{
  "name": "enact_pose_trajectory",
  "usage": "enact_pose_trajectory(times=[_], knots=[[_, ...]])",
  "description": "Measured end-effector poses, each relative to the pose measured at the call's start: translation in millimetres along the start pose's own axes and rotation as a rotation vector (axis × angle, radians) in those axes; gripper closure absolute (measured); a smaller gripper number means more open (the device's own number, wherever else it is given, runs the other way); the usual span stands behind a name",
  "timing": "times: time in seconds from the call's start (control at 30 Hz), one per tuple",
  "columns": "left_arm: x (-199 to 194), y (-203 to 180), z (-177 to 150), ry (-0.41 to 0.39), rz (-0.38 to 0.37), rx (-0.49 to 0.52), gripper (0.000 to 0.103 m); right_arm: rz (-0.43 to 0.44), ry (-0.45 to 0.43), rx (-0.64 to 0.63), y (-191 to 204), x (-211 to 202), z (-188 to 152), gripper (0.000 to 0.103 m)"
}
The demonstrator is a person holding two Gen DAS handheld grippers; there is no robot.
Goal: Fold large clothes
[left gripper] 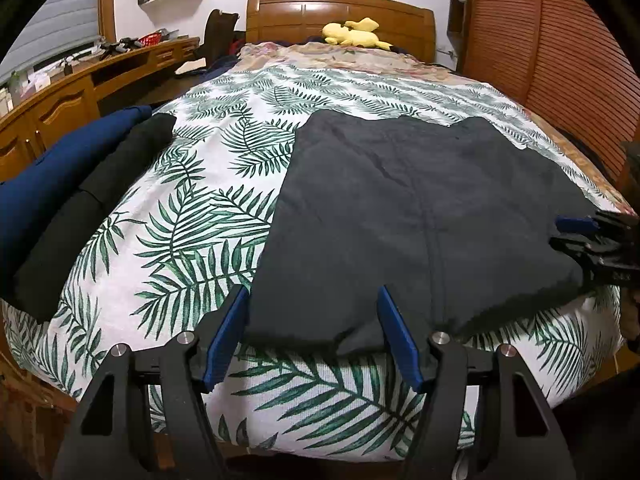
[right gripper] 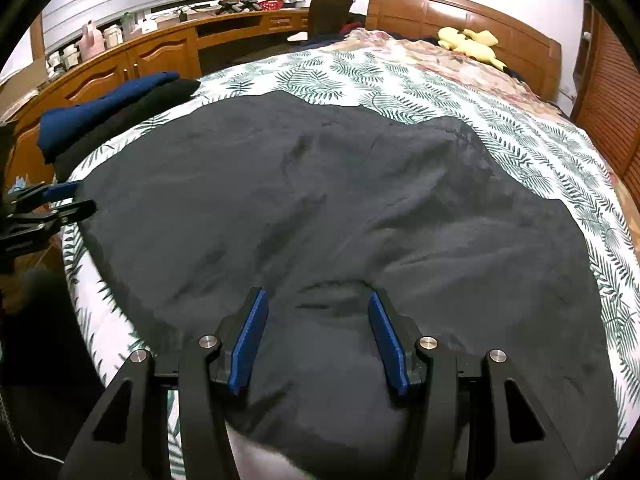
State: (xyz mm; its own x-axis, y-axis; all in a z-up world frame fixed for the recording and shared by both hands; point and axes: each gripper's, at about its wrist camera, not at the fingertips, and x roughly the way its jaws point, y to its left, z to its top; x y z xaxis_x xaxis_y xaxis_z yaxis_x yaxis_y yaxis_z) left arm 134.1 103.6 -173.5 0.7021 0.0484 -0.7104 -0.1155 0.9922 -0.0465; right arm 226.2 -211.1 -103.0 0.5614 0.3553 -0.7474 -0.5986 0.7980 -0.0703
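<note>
A large dark grey garment (left gripper: 420,200) lies spread flat on the leaf-print bedspread (left gripper: 192,208). My left gripper (left gripper: 313,294) hovers at the garment's near left edge. Its jaws stand wide, with the hem between the blue pads and neither pad pressing on it. In the right wrist view the same garment (right gripper: 320,200) fills the bed, rumpled in the middle. My right gripper (right gripper: 317,294) is low over the near edge, jaws apart, with cloth lying between the pads. Each gripper also shows in the other view: the right gripper (left gripper: 568,234) at the garment's right edge, the left gripper (right gripper: 82,199) at its left edge.
Folded navy and black clothes (left gripper: 60,184) are stacked at the bed's left side. A yellow plush toy (left gripper: 356,34) lies by the wooden headboard (left gripper: 340,12). A wooden desk with cabinets (right gripper: 152,52) runs along the left, and a slatted wardrobe (left gripper: 540,40) stands on the right.
</note>
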Motion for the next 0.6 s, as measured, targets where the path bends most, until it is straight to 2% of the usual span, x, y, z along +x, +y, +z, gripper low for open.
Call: enact_pose_trajectory(times=[0.13, 0.4, 0.43, 0.47, 0.5, 0.6], knots=[[5.4, 7.4, 1.5, 0.025, -0.022, -0.036, 0.037, 0.021, -0.008, 0.009, -2.9, -8.5, -3.4, 0.048], [11.3, 11.0, 3.4, 0.064, -0.001, -0.093, 0.037, 0.042, -0.029, 0.024, -11.1, -24.5, -13.0, 0.048], [10.8, 9.9, 4.4, 0.067, -0.008, -0.095, 0.042, 0.046, -0.031, 0.028, -13.0, -25.8, -14.3, 0.048], [10.6, 8.5, 5.8, 0.068, -0.023, -0.095, 0.062, 0.049, -0.033, 0.033, -14.8, -27.0, -15.7, 0.048], [10.8, 7.2, 7.6, 0.075, -0.06, -0.101, 0.073, 0.051, -0.033, 0.037, -15.8, -28.0, -16.8, 0.048], [7.9, 0.6, 13.4, 0.073, -0.054, -0.088, 0.079, 0.06, -0.039, 0.047, -20.4, -32.2, -20.7, 0.048]])
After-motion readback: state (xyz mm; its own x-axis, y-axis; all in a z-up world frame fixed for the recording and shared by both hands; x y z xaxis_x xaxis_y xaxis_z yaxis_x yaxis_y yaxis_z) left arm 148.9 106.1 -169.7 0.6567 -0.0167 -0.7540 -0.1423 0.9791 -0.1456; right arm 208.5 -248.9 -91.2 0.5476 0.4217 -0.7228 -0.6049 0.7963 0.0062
